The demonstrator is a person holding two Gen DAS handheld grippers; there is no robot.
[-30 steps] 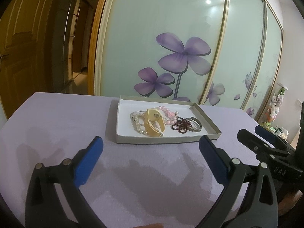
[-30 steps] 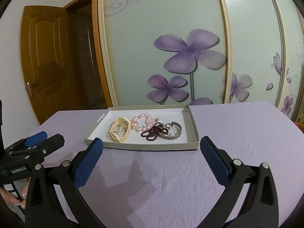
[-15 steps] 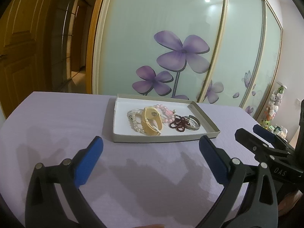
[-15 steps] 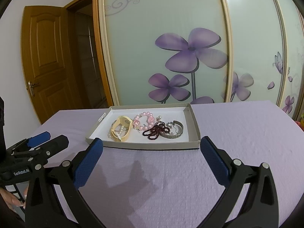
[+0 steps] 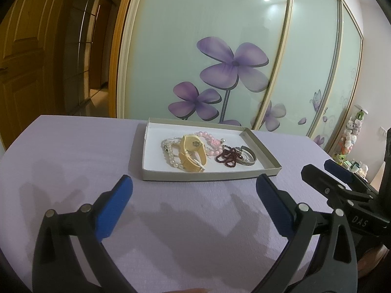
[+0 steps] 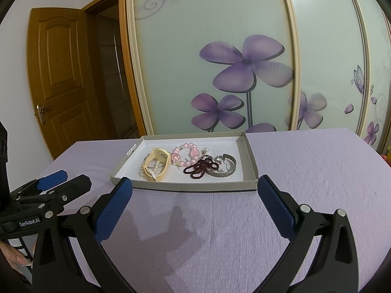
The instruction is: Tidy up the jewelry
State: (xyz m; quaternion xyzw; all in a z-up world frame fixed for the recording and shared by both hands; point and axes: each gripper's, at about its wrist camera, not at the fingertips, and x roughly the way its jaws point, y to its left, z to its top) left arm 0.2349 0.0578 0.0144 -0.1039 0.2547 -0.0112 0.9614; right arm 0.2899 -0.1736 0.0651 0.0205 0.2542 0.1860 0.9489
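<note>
Near the tabletop's far edge: shallow tray (image 6: pixel 251 157) holding tangled bracelets (image 6: pixel 195 162). Left gripper (image 5: pixel 194 195) and right gripper (image 6: pixel 194 195) hover short of it, both spread apart, holding nothing.

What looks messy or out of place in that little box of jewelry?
In the shallow box, the bracelets lie heaped and overlapping: the pearl strand runs through the cream band, and the dark red beads sprawl against the silver bangle and pink beads. Nothing looks broken or spilled.

Lilac-clothed table (image 6: pixel 305 183), shallow grey cardboard tray (image 6: pixel 251 157) directly on it
</note>
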